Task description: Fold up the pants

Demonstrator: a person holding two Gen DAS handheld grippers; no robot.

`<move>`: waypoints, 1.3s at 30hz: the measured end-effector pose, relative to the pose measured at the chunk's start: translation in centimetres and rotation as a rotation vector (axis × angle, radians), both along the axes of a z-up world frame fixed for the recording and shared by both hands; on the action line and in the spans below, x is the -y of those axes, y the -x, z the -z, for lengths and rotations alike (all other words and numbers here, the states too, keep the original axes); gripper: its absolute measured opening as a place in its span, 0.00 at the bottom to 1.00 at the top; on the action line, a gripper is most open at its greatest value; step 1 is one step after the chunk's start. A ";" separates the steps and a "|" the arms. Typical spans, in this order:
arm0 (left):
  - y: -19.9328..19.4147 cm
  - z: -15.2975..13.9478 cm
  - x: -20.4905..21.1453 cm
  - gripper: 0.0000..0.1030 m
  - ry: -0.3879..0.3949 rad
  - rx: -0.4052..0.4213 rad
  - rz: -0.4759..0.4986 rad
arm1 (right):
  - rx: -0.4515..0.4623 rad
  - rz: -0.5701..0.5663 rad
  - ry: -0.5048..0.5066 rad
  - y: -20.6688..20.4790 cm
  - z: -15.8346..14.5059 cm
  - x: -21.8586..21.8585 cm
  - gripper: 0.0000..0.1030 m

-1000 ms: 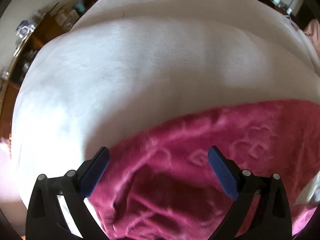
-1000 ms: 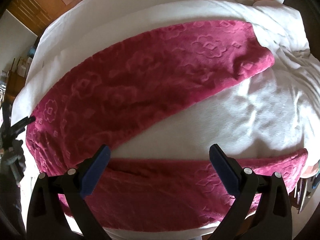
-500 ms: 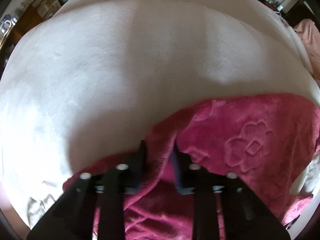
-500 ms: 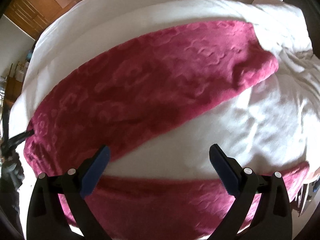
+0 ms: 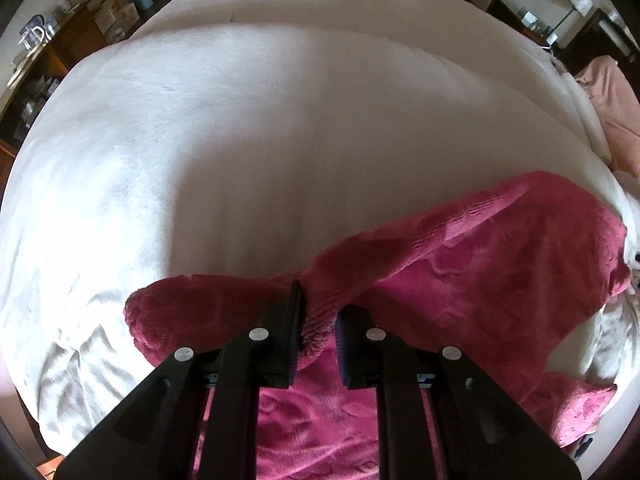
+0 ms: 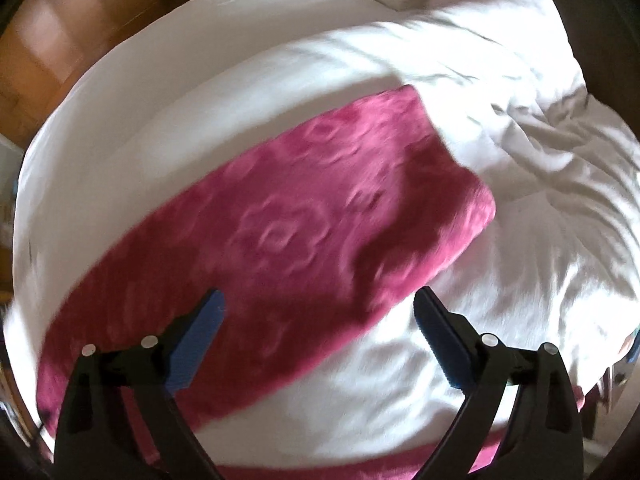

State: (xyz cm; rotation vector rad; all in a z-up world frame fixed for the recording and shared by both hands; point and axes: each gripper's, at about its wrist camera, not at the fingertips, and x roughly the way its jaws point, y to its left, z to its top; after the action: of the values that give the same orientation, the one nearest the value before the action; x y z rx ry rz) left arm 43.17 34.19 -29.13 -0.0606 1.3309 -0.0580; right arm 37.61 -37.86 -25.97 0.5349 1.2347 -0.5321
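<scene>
Magenta fleece pants (image 5: 480,272) with an embossed flower pattern lie on a white bed (image 5: 260,128). My left gripper (image 5: 318,314) is shut on a raised fold of the pants near their left end, and the cloth bunches between the fingers. In the right wrist view one pant leg (image 6: 288,236) runs diagonally across the bed, and a strip of the other leg (image 6: 400,466) shows along the bottom. My right gripper (image 6: 318,320) is open and empty, hovering over the near edge of the upper leg.
A crumpled white duvet (image 6: 540,152) is heaped on the right of the bed. A pink garment (image 5: 612,96) lies at the far right. Wooden shelves with clutter (image 5: 60,40) stand beyond the bed's left side, and a wooden floor (image 6: 52,52) lies past its far edge.
My left gripper closed on the pants cloth and has pulled it up into a ridge. My right gripper moved forward over the upper pant leg, still open.
</scene>
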 end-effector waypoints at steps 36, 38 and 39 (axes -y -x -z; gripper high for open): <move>4.3 -3.8 3.0 0.14 -0.022 0.033 -0.061 | -0.071 0.176 -0.116 -6.1 0.5 13.0 0.06; 4.9 -4.4 3.0 0.14 -0.019 0.049 -0.055 | -0.044 0.187 -0.122 -4.0 -1.0 13.0 0.06; 5.2 -4.7 3.0 0.14 -0.018 0.057 -0.051 | -0.029 0.195 -0.126 -2.9 -1.7 13.1 0.06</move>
State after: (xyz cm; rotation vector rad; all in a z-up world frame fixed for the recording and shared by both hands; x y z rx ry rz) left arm 37.95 31.20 -24.40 -0.0772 1.2725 -0.0042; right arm 40.51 -50.93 -24.24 0.7619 1.2560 -0.6297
